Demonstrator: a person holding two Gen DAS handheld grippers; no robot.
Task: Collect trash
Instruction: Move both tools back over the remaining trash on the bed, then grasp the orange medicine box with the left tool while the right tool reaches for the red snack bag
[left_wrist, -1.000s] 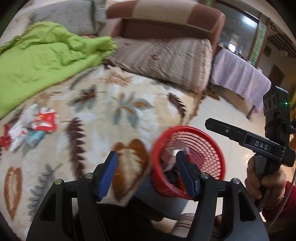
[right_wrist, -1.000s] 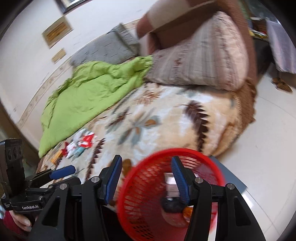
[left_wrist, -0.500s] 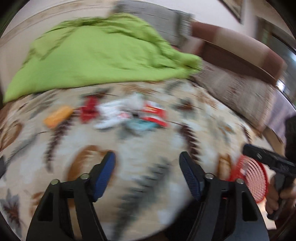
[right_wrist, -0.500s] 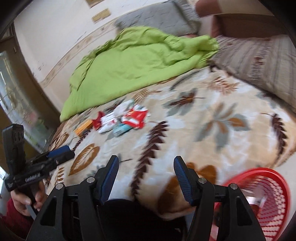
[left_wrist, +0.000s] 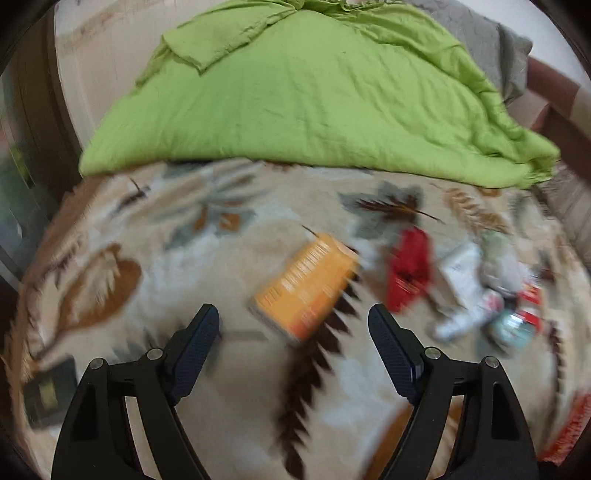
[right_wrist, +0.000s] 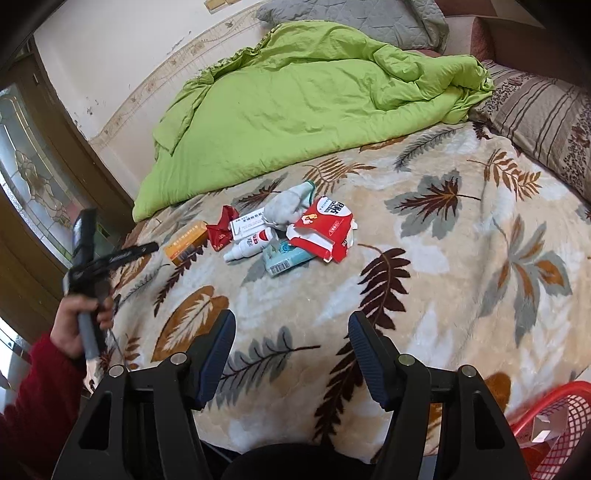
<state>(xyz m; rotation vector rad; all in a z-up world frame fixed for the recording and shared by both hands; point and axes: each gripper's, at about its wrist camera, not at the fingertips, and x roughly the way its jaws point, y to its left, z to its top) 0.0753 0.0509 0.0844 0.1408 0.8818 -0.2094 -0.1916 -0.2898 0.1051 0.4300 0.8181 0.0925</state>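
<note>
Leaf-patterned bedding (right_wrist: 424, 258) covers the bed, with a green quilt (right_wrist: 295, 107) heaped at its far side and the trash lying in a loose cluster before that quilt; the orange box (left_wrist: 306, 286) sits at the cluster's left end, just beside a red wrapper (left_wrist: 408, 267), and the red basket (right_wrist: 554, 424) waits off the bed's near right corner; the left gripper (left_wrist: 293, 345) hovers short of the box, jaws wide with nothing between them, having just been opening; the right gripper (right_wrist: 291, 354) also stands open and empty, well back from the pile, its jaws lately widening too; the step in hand looks like reaching for the box; best to bring the pads down either side of its narrow faces, clear of the wrapper, and press lightly into the soft blanket before closing, since the cardboard could skid or crush.
</note>
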